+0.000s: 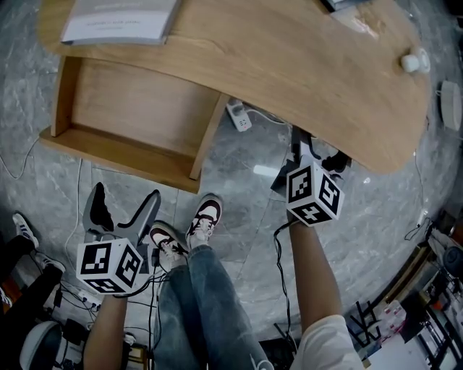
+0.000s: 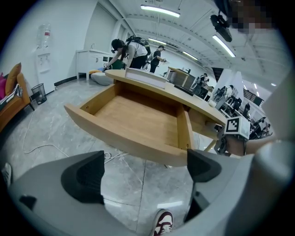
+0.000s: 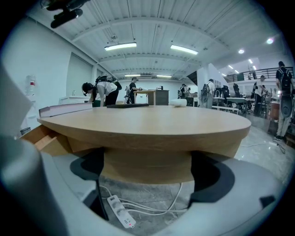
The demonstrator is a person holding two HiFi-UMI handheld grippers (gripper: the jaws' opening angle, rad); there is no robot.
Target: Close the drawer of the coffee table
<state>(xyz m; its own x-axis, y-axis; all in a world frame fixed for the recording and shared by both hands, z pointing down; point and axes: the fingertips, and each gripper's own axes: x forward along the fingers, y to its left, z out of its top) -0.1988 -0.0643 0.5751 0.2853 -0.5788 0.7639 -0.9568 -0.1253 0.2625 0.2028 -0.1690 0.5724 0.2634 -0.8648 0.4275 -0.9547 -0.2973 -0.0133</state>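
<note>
My left gripper (image 2: 145,168) is hanging wide open. The drawer (image 2: 138,120) sits pulled out of the coffee table (image 1: 289,65) just ahead of its jaws, front panel facing me, long side running left-to-right across them. Right gripper (image 3: 147,173) is spread open too, pointed under the tabletop, power strip (image 3: 119,213) on the floor below.

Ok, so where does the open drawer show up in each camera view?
Head view: the drawer is at upper left, pulled out from under the table top.
Left gripper view: the drawer is in the centre, straight ahead.
Right gripper view: only a corner of the drawer shows at the far left, below the table top.
Shared landmark: the white book on the table top, by the drawer.
</note>
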